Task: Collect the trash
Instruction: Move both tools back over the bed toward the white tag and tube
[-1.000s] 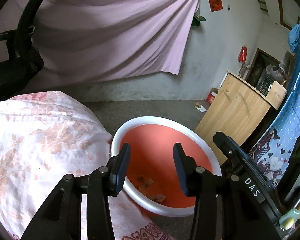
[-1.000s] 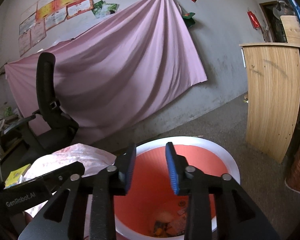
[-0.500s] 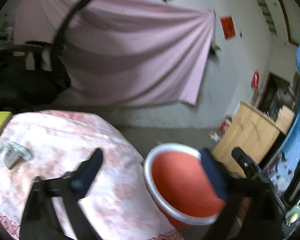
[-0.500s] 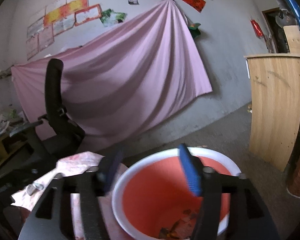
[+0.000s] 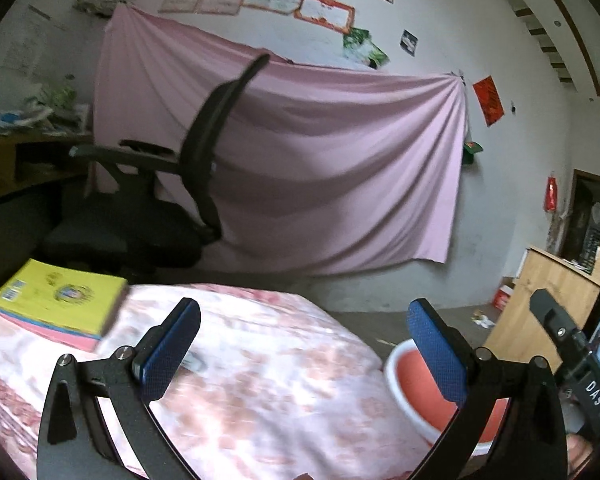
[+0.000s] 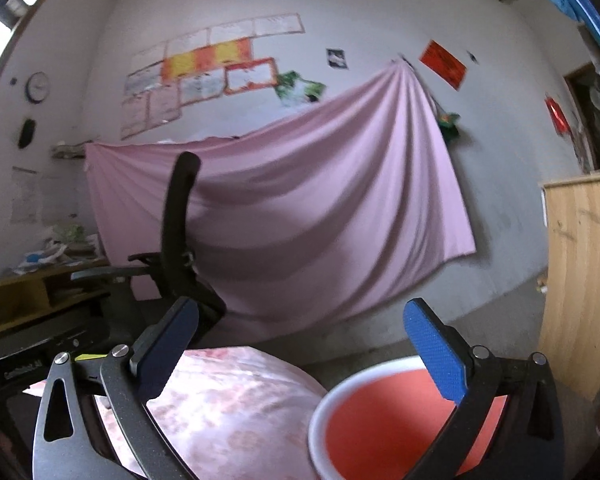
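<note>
A red bin with a white rim (image 5: 414, 396) stands on the floor beside the table's right edge; it also shows in the right wrist view (image 6: 364, 420). My left gripper (image 5: 304, 344) is open wide and empty, above the floral tablecloth (image 5: 268, 392). A small grey scrap (image 5: 192, 361) lies on the cloth just behind the left finger. My right gripper (image 6: 300, 344) is open wide and empty, held above the gap between the table (image 6: 228, 412) and the bin. The bin's contents are hidden from both views.
A stack of books with a yellow cover (image 5: 60, 304) lies on the table's far left. A black office chair (image 5: 152, 208) stands behind the table before a pink hanging sheet (image 5: 320, 168). A wooden cabinet (image 5: 552, 304) stands right of the bin.
Both grippers have opened wide and tilted up and away from the bin. The left view has swung left over the table, bringing the books into sight.
</note>
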### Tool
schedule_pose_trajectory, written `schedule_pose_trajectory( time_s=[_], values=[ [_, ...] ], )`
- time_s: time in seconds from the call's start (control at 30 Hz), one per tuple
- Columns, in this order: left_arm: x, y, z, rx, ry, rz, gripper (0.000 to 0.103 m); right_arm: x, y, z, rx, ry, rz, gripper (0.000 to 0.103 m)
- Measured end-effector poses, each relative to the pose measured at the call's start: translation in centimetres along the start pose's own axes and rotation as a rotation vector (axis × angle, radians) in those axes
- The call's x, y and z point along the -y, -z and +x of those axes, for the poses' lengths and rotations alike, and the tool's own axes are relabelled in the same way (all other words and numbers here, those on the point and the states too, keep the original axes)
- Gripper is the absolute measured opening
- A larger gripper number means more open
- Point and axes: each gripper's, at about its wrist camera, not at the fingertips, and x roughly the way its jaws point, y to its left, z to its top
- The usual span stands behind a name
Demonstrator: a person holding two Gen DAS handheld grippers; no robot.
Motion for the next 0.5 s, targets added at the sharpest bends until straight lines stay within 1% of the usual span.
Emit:
schedule_pose_trajectory(
  time_s=[0.3,0.5],
  values=[
    [-4.0,-0.6,-2.3,0.062,-0.09,0.008,0.101,-5.0,0.1,0.3,0.063,-0.073,-0.053,0.103],
    [-7.0,-0.5,-3.7,0.084,-0.158,0.013,0.101,-7.9,0.7,0.9,0.066,-0.108,-0.087,0.103]
  ],
)
